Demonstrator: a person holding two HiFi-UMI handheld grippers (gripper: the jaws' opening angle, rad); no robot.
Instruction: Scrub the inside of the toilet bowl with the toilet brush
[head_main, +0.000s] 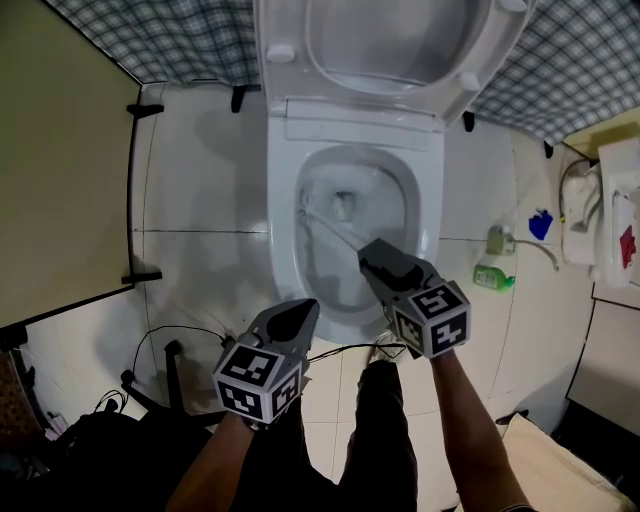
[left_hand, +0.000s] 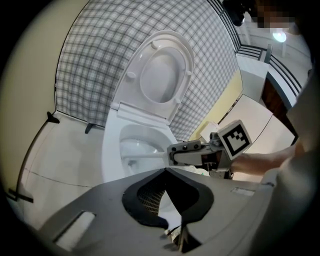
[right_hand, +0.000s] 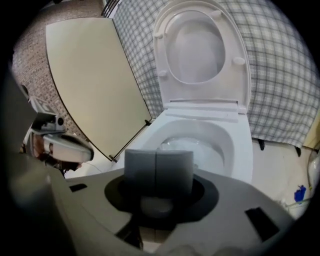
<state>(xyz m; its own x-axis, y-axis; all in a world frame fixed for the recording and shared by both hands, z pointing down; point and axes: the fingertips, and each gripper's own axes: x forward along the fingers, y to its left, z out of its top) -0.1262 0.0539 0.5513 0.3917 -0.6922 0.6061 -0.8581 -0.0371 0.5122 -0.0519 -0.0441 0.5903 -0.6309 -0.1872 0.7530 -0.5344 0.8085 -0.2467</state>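
Observation:
A white toilet (head_main: 285, 235) stands with its lid (head_main: 390, 45) up and the bowl open below me. My right gripper (head_main: 368, 256) is over the bowl's near right rim, shut on the pale handle of the toilet brush (head_main: 335, 232). The handle slants down to the left into the bowl, and its head is hard to make out in the water. In the left gripper view the right gripper (left_hand: 172, 152) holds the handle (left_hand: 147, 156) over the bowl. In the right gripper view the handle's end (right_hand: 156, 206) sits beneath the closed pads. My left gripper (head_main: 305, 308) hangs shut and empty in front of the bowl.
A beige partition panel (head_main: 60, 170) stands at the left. On the floor to the right of the toilet are a green bottle (head_main: 492, 276), a blue object (head_main: 540, 223) and a hose (head_main: 530, 248). Black cables (head_main: 170, 350) lie at the lower left. A white fixture (head_main: 615, 220) is at the right edge.

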